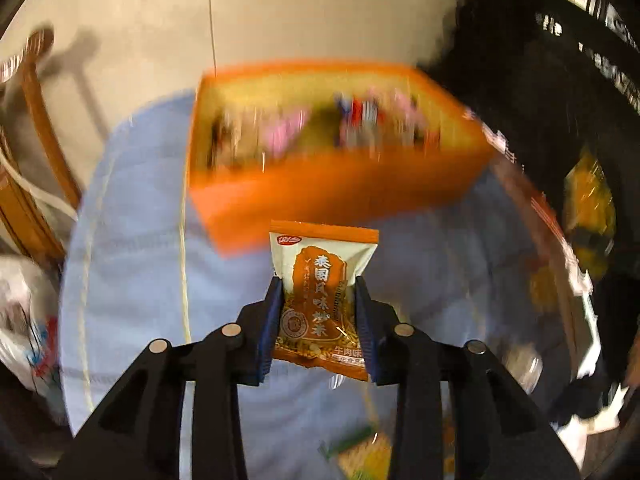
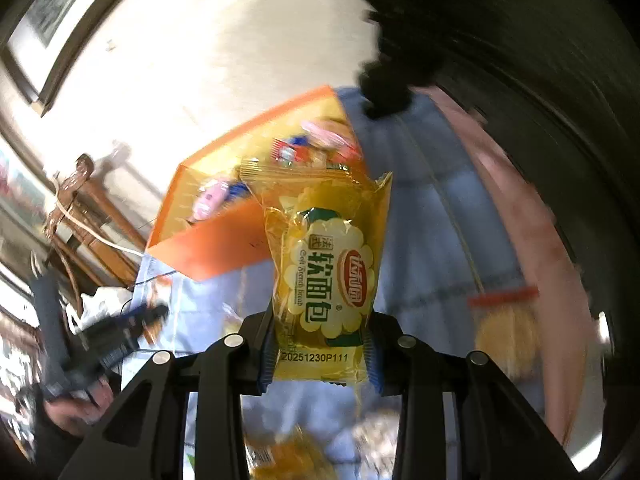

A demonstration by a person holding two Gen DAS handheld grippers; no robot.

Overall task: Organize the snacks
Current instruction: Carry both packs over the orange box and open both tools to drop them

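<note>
My left gripper (image 1: 318,286) is shut on an orange and white snack packet (image 1: 320,292) and holds it above the light blue tablecloth (image 1: 132,248), just in front of the orange box (image 1: 320,192). The box holds several snack packets and looks blurred. My right gripper (image 2: 320,324) is shut on a yellow soft-bread packet (image 2: 326,276) and holds it upright in front of the same orange box (image 2: 224,244). The left gripper (image 2: 120,328) also shows blurred at the lower left of the right wrist view.
More yellow snack packets lie on the cloth: one at the bottom of the left view (image 1: 360,456), one with a red strip at the right of the right view (image 2: 504,332). A wooden chair (image 2: 80,208) stands beyond the table's left edge. White floor lies behind.
</note>
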